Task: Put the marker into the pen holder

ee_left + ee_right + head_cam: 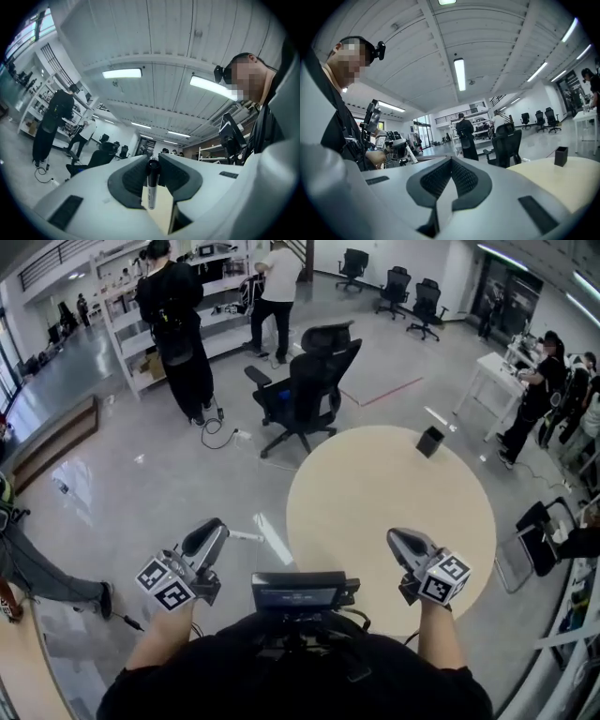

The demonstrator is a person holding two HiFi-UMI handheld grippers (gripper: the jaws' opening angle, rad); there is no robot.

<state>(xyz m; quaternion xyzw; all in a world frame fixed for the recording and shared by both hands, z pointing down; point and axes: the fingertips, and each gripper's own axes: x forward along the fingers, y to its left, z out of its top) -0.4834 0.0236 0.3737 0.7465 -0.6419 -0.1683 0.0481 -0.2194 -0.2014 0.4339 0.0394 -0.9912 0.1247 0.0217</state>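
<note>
My left gripper [212,531] clamps the marker [151,185], right gripper [403,540] closed empty; I carry it upright, probably cap-up, over the pen holder [430,441].

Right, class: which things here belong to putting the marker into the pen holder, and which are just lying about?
Job: marker, left gripper holding it, pen holder, round table.
Lying about: office chair, floor cable, white desk.

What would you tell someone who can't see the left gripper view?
The left gripper is shut on a marker with a black cap, held between its jaws. Behind it are a ceiling with long lights and, at left, a person in black by shelves.
</note>
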